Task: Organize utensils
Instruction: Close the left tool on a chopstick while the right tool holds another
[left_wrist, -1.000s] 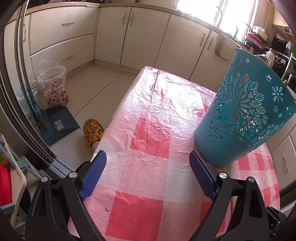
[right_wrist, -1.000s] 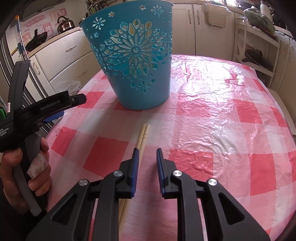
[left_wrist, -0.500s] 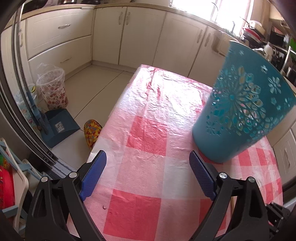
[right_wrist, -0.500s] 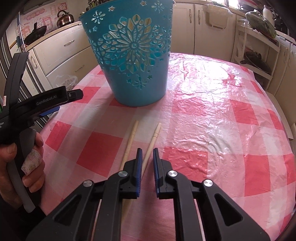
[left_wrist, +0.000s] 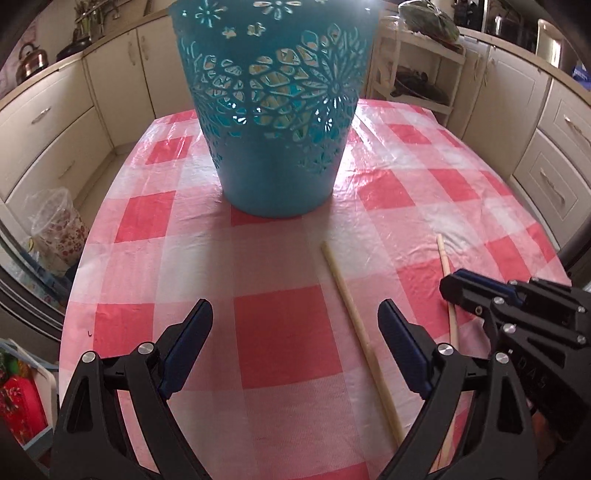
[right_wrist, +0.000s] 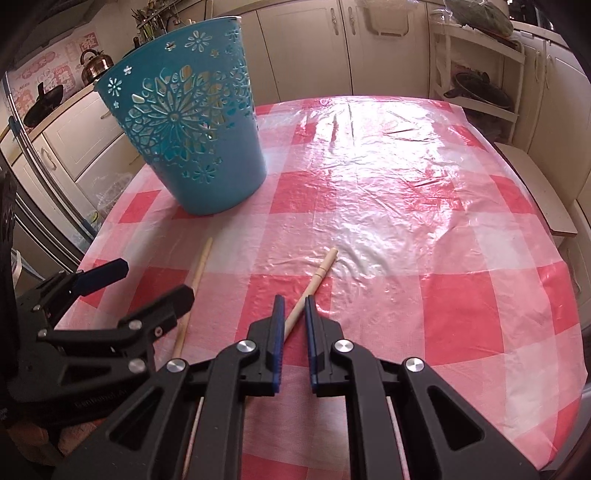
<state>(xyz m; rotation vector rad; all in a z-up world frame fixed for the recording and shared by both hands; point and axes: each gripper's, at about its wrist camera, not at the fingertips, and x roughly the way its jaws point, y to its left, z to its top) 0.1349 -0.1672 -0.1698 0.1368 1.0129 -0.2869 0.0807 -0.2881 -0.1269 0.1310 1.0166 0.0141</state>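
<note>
Seemingly gripped chopstick (right_wrist: 312, 286) in right tongs (right_wrist: 294, 319), rear hidden

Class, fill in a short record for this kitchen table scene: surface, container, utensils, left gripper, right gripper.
surface: table with red-and-white checked cloth
container: blue cut-out basket, upright on the cloth
utensils: two wooden chopsticks, apart; first chopstick lies on the cloth, second chopstick is between the right gripper's fingers
left gripper: left gripper open, around the first chopstick, not closed on it
right gripper: right gripper shut on the second chopstick
</note>
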